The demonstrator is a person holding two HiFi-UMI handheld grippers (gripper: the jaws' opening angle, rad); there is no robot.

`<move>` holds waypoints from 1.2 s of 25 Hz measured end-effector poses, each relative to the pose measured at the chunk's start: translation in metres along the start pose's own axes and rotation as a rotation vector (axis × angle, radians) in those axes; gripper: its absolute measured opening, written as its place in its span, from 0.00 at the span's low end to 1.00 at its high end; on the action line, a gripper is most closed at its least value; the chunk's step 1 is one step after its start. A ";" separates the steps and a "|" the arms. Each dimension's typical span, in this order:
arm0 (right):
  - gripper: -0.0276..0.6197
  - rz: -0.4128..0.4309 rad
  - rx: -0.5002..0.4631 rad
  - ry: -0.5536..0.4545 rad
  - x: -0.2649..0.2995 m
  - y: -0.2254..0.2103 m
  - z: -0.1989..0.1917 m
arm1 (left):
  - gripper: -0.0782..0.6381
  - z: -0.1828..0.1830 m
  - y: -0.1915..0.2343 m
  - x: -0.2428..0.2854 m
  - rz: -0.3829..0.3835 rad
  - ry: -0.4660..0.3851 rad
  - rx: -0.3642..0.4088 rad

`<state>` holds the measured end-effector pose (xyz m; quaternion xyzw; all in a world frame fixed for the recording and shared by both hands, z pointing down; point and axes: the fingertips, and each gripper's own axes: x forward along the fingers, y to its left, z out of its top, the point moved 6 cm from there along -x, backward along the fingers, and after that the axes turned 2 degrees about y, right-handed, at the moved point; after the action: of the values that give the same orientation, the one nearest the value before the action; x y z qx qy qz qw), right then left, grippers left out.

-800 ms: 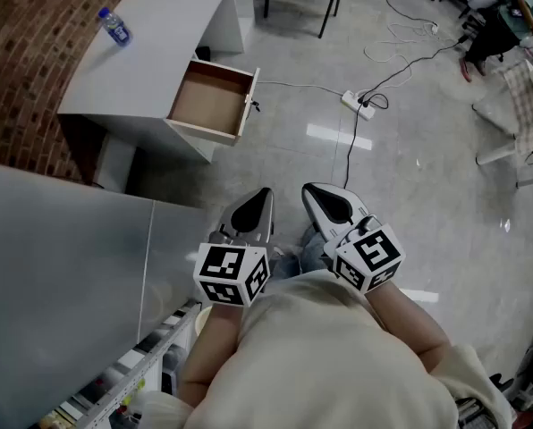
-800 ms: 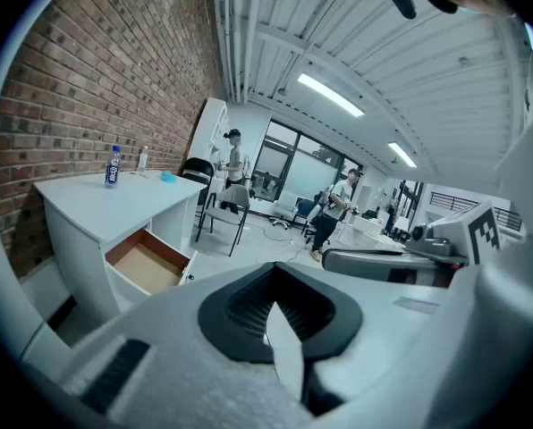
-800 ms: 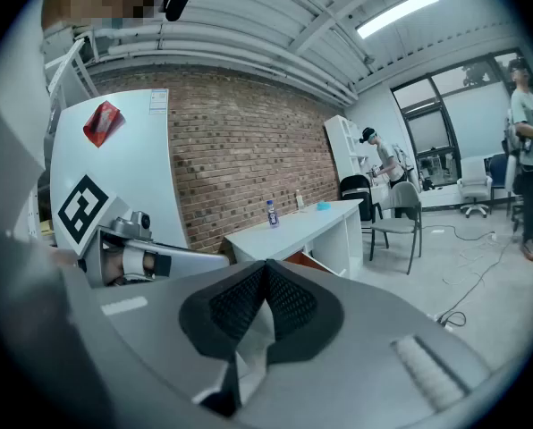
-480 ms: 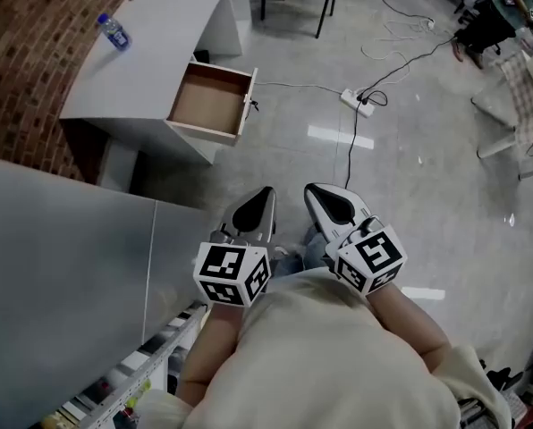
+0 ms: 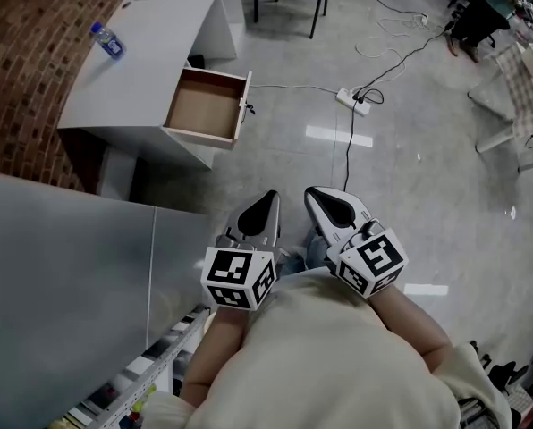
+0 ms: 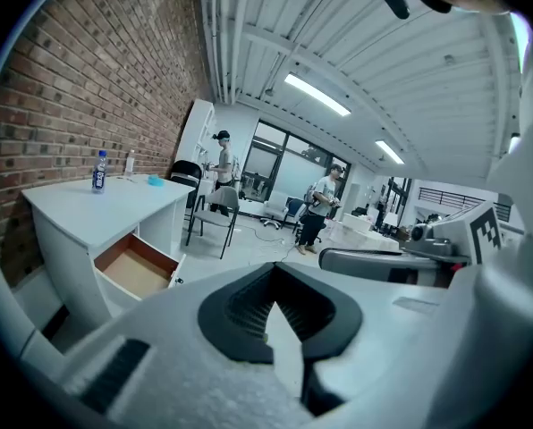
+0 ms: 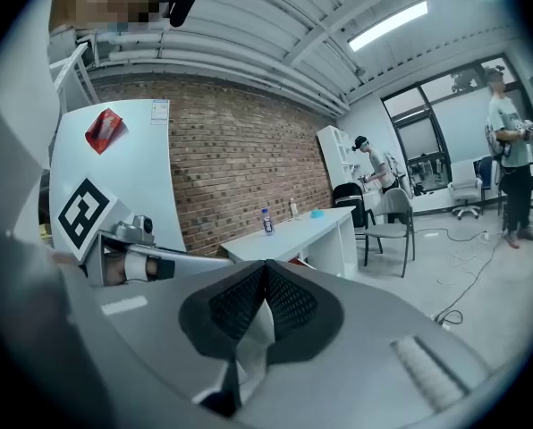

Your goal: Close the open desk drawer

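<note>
Left hand-held gripper point(image 5: 266, 200) and right hand-held gripper point(image 5: 318, 195) are both clenched on nothing, close to the person's body. The drawer point(image 5: 204, 105) stands pulled out of the bench point(image 5: 150, 43), well apart from them. By my judgement, approach and push both remain.

White desk point(image 5: 155, 56), brown drawer point(image 5: 202, 107), red brick wall point(image 5: 21, 56)
</note>
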<state>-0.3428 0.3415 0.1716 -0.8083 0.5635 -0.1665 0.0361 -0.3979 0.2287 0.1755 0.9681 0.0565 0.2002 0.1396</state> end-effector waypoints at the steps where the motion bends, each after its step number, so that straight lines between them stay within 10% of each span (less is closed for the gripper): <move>1: 0.05 0.004 0.004 -0.002 0.001 -0.003 0.001 | 0.11 0.001 -0.001 0.003 -0.002 0.001 0.002; 30: 0.05 0.107 -0.010 0.010 0.038 -0.118 0.057 | 0.11 0.059 -0.001 0.119 0.077 -0.024 -0.003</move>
<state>-0.2069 0.3421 0.1552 -0.7763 0.6070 -0.1656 0.0384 -0.2657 0.2346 0.1672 0.9717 0.0171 0.1940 0.1339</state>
